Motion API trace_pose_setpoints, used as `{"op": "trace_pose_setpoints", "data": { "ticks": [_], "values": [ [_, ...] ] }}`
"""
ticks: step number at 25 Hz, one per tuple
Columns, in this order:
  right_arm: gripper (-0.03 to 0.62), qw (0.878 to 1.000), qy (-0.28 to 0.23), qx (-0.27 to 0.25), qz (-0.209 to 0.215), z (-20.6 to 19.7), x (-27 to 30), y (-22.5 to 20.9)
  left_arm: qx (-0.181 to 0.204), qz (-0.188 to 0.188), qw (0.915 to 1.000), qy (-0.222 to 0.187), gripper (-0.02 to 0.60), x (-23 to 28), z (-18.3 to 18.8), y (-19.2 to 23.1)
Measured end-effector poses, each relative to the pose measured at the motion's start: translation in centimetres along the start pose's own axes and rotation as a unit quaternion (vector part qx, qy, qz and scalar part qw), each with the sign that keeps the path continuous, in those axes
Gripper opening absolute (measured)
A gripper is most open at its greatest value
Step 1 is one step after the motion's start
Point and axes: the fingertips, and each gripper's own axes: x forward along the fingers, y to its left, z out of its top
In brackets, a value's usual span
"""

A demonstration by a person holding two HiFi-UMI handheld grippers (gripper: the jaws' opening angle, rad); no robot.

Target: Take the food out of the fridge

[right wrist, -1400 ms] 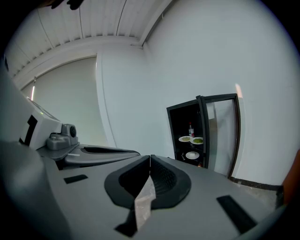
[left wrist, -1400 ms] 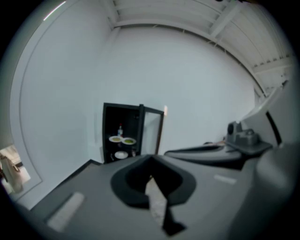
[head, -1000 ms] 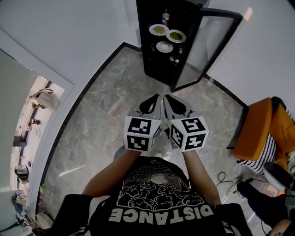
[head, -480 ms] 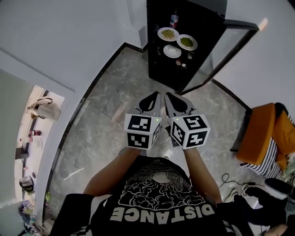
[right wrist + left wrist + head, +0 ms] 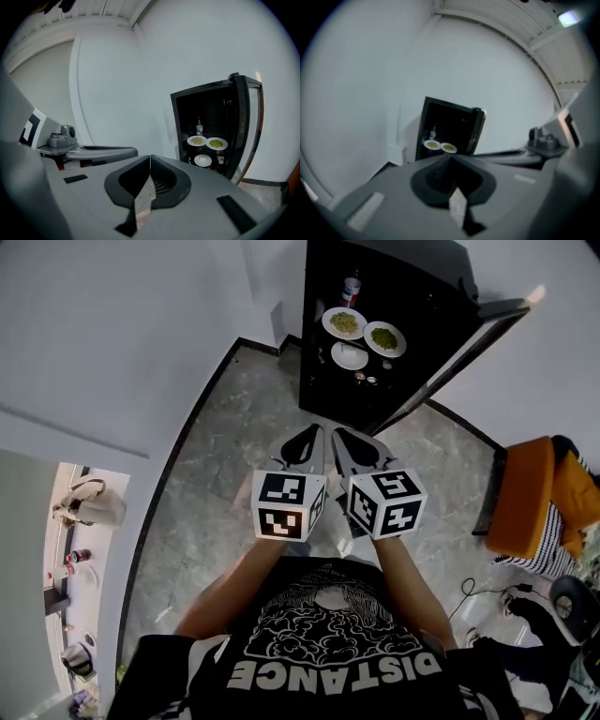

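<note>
While the person stands on the grey marble floor (image 5: 225, 465) in front of the fridge (image 5: 323, 381), well apart from it, the two grippers are held side by side before the body and point toward its open inside. The left gripper (image 5: 307, 439) has its jaws pressed together with nothing between them, as its own view shows, and the right gripper (image 5: 345, 442) is closed and empty in the same way. The two nearly touch each other, and neither touches the fridge. The fridge is black, and its glass door (image 5: 469, 338) is swung wide open on the right side. The food is inside the fridge, on a shelf: a plate of yellowish food (image 5: 344, 322) and, just beside it on the right, a plate of green food (image 5: 384, 337). A small white dish (image 5: 350, 355) sits on the shelf under these two plates. Behind the plates, deeper in the fridge, a bottle (image 5: 352, 287) stands upright. To the right of the fridge, beyond its door, there is an orange chair (image 5: 525, 498).
</note>
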Motion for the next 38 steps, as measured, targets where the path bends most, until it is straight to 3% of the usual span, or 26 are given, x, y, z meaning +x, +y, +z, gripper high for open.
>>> {"op": "trace_pose_setpoints", "data": {
  "ticks": [5, 17, 38],
  "values": [
    [0.003, 1.000, 0.001, 0.012, -0.022, 0.4, 1.5, -0.1, 0.002, -0.024, 0.9997, 0.006, 0.000, 1.2, 0.4, 1.5],
    [0.003, 0.996, -0.018, 0.057, -0.063, 1.0, 3.1, -5.0, 0.037, -0.070, 0.9963, 0.033, 0.000, 6.0, 0.6, 0.3],
    [0.003, 0.983, -0.049, 0.155, -0.085, 4.7, 9.7, -21.1, 0.082, -0.088, 0.9905, 0.066, 0.000, 22.5, 4.7, -0.4]
  ]
}}
